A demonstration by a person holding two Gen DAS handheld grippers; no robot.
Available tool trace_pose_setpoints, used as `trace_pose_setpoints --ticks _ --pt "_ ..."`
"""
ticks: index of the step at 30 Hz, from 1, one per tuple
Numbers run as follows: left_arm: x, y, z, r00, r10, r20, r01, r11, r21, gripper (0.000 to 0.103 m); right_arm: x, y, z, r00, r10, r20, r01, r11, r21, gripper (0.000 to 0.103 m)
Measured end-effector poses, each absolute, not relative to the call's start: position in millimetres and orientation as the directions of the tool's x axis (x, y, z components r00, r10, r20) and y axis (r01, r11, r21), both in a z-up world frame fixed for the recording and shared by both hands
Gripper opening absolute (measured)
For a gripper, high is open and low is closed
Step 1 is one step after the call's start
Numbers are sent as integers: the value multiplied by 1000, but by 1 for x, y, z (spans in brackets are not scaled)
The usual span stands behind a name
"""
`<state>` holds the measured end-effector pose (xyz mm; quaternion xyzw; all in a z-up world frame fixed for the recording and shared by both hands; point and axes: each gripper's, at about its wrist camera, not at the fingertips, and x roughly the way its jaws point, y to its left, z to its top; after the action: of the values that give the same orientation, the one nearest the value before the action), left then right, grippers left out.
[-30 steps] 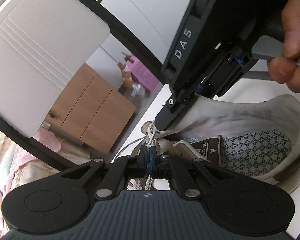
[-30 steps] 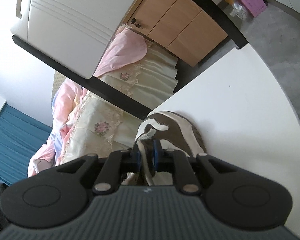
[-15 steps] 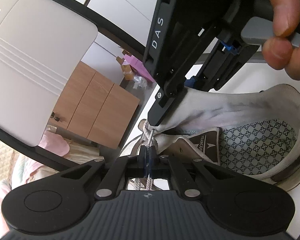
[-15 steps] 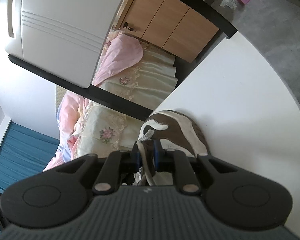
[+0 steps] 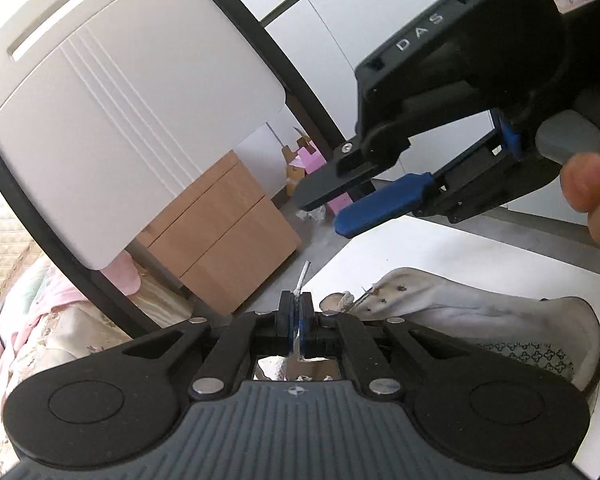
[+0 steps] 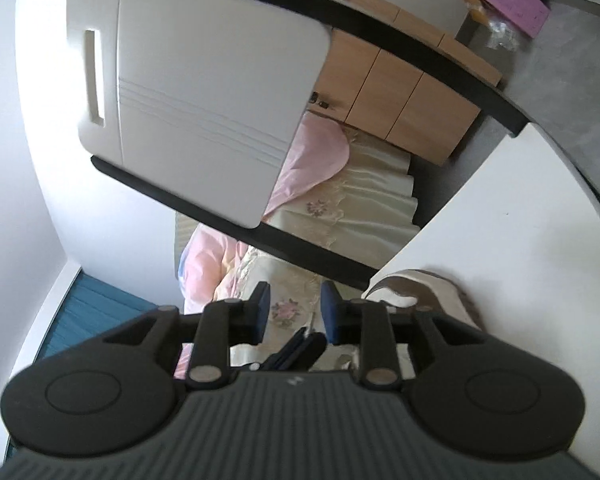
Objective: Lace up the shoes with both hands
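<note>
The left gripper (image 5: 296,312) has its 2 fingers pressed together on the lace (image 5: 302,276), whose stiff tip pokes up just past the pads. The right gripper (image 6: 293,312) has its fingers spread wide with nothing between them; from the left wrist it shows lifted well above the shoe (image 5: 480,316), one black finger and one blue pad apart in the air. The shoe lies on the white table (image 6: 520,220), near the edge that faces the bed (image 6: 340,208), with its toe toward that edge and its opening toward the person. Several eyelets (image 5: 388,296) show along the flap just right of the left fingers, and a bit of lace already sits at the lowest one. I judge the job to be early: the lace is held on 1 side only and the upper eyelets look bare. The main risk is the short tip. Little of it stands proud of the pads, so if the right gripper comes in to take it and closes slightly off line, it may pinch air or knock the tip sideways. A second risk is the shoe itself: nothing pins it, so a pull on the lace could drag or tip it toward the table edge. If the left pads ease before the right ones close, the lace may drop back and slip out of the eyelet it has passed.
</note>
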<state>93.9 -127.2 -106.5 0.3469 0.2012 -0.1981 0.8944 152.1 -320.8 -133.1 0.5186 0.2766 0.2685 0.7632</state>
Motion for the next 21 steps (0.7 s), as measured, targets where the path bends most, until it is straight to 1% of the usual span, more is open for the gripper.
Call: trace_pose_setpoints --ticks 3,6,8,11,12,13,21 --pt "90 -129 -104 844 -227 -487 494 682 539 3 154 -318 -136 691 703 -170 -101 327 940 30" --pt "85 -132 -105 849 -239 -470 496 667 556 2 155 -318 -141 692 701 -173 -77 310 948 28" --pt "82 -136 -108 849 -245 -468 503 643 577 3 156 -319 -143 694 701 -165 -71 295 953 23" --pt "77 -139 -109 840 -265 -472 523 626 579 3 156 -320 -145 697 700 -154 -63 273 960 11" --pt "75 -140 -109 840 -268 -471 524 623 580 3 156 -320 -146 696 702 -150 -60 264 963 5" --pt "74 -140 -109 842 -270 -468 523 622 583 3 156 -321 -147 696 703 -149 -53 258 965 3" --pt "57 -146 -113 854 -290 -433 517 569 640 4 158 -325 -149 699 700 -144 -42 242 969 3"
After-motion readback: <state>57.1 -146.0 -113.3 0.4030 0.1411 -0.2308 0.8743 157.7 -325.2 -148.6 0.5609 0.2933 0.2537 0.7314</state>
